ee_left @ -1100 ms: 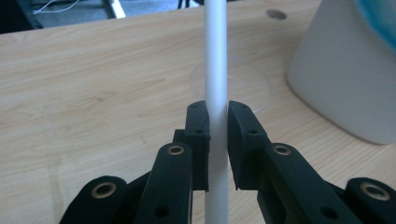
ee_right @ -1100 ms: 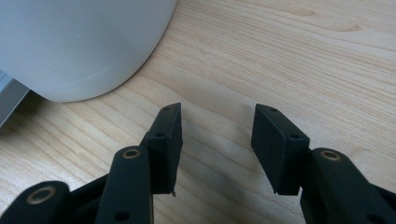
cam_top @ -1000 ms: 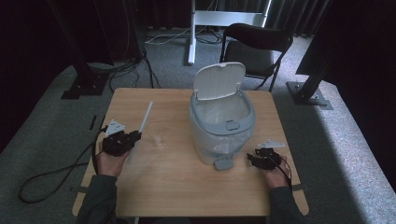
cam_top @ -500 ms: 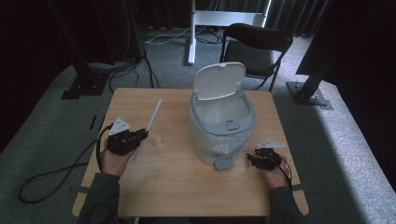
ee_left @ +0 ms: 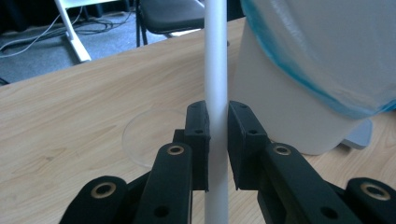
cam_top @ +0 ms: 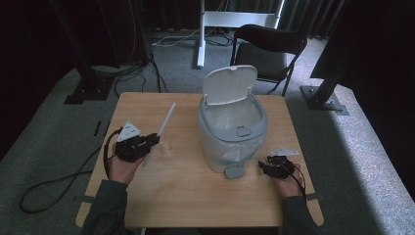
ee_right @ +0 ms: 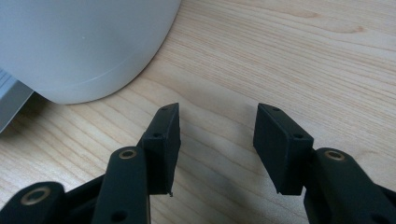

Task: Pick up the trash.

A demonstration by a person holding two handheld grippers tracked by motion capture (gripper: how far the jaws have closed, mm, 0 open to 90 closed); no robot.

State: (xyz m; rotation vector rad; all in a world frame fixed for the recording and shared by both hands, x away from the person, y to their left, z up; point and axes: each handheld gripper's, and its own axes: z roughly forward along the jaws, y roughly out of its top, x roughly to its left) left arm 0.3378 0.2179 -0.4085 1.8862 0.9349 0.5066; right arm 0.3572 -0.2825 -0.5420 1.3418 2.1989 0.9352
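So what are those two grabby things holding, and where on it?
The left gripper is shut on the white tube, its fingers clamping it near the lower end. The right gripper is open over the table, holding nothing.

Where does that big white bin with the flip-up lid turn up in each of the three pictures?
High view: the pedal bin stands right of the table's middle, lid open, between the two grippers.
Left gripper view: its white wall and blue-edged liner fill the upper right, beside the white rod clamped in the left gripper.
Right gripper view: its rounded base sits upper left, beyond the open right gripper.
Shared landmark: the wooden table.
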